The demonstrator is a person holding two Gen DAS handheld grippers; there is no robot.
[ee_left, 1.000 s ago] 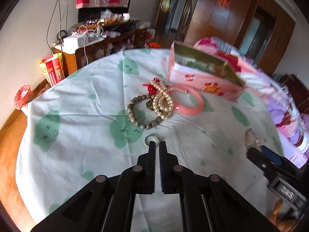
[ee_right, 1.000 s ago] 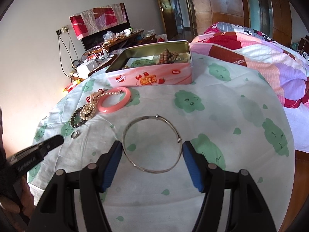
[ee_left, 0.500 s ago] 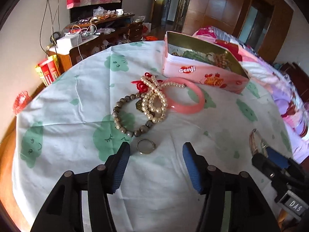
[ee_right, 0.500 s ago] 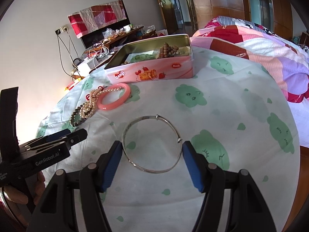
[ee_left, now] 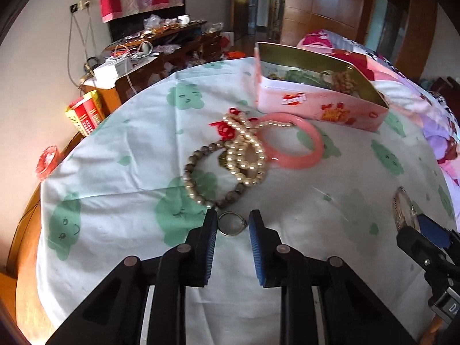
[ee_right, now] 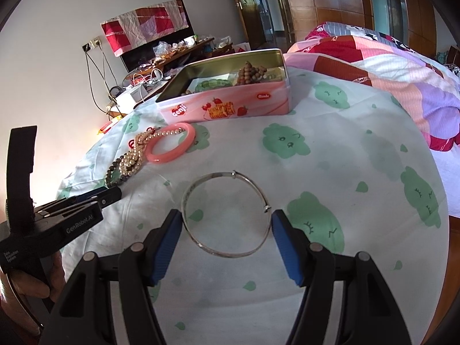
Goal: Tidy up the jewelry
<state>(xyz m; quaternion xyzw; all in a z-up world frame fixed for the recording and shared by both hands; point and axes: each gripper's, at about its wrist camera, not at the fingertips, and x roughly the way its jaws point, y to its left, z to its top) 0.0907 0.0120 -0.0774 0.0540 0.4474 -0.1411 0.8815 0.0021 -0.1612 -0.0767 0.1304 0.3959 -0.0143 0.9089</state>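
Tablecloth [ee_left: 120,172] | one ring [ee_left: 231,226] between closing left tool [ee_left: 232,225] | right tool [ee_right: 227,221] spread, one bangle [ee_right: 227,214]

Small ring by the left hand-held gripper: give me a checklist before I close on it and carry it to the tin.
1. Ring between the left hand-held gripper fingers: ok, jaws have just been closing around it.
2. Pads pressing on the ring: cannot tell, it sits close to both.
3. Grey bead bracelet outside the jaws: ok, just beyond the fingertips.
4. Pink tin open to receive: ok, no lid on, beads already inside.
5. Pearl strand and pink bangle lie on the way: not ok, lift over them.
6. Right hand-held gripper out of the way: ok, open around the silver bangle.
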